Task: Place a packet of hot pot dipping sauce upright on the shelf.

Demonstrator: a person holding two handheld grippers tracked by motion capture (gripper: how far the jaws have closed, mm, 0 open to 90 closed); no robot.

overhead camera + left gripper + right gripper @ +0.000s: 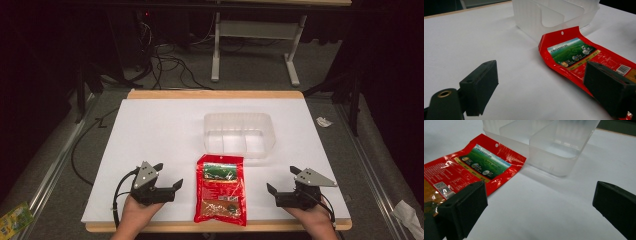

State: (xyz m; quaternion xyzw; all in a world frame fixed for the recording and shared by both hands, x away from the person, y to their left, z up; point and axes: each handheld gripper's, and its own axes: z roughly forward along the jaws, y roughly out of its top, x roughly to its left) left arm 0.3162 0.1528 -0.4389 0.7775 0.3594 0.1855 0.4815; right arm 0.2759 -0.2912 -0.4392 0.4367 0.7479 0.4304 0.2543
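Both tongs rest at the near edge of the white bench, jaws spread and holding nothing: left tongs, right tongs. Between them, apart from both, a red packet lies flat, just before a clear plastic box.

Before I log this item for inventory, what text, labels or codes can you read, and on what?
Nothing can be quoted.
Red packet: white lettering on its green picture panel, too blurred to read.
Red packet: barcode at its lower part, digits too small.
Red packet: QR-style code and small print, unreadable.
Clear plastic container: no markings seen.
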